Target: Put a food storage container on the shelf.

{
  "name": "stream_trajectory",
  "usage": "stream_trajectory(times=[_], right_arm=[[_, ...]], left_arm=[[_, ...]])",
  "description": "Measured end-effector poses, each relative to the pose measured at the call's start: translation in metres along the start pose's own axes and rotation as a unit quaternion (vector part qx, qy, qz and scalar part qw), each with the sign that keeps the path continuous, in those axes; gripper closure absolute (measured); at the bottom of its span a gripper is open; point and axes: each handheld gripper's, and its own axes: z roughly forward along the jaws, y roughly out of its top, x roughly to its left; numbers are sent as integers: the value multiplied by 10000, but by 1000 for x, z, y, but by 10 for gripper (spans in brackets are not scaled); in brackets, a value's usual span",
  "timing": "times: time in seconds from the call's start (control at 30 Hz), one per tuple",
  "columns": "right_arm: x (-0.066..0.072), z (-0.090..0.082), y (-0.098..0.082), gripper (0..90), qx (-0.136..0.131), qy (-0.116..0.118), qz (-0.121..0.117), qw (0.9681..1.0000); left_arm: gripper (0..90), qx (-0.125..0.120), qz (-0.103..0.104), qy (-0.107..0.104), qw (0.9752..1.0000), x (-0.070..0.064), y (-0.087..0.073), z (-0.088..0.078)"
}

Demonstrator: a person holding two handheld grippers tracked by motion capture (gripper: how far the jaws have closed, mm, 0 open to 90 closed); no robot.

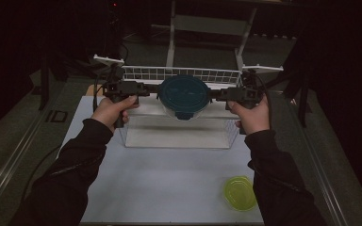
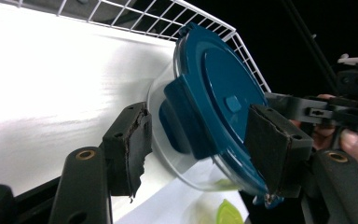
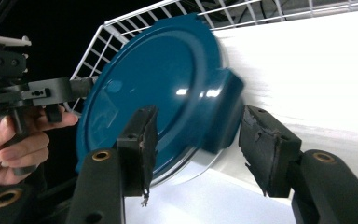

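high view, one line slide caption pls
Two claws flank a blue-lidded clear container above a white wire rack.

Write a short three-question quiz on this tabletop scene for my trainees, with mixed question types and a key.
1. True or false: the lid of the round container is red.
2. Where is the container? A: between the left tool and the right tool. B: at the table's near edge. C: beside the yellow-green dish.
3. In a few words: what white thing stands just behind the container?

Key: 1 false, the lid is blue. 2 A. 3 the wire rack.
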Motion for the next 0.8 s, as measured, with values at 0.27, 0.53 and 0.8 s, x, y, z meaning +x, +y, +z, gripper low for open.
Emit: stream_trajectory(times=[0.27, 0.53, 0.8], right_arm=[[13, -7, -15, 475, -9, 191, -235, 9995], [28, -6, -35, 503, 92, 454, -509, 9976], [41, 2, -56, 593, 123, 514, -786, 9955]], left_arm=[[387, -111, 512, 120, 9986, -14, -17, -13], [293, -180, 1102, 24, 9937, -20, -41, -24], [156, -336, 1601, 34, 9865, -18, -70, -29]])
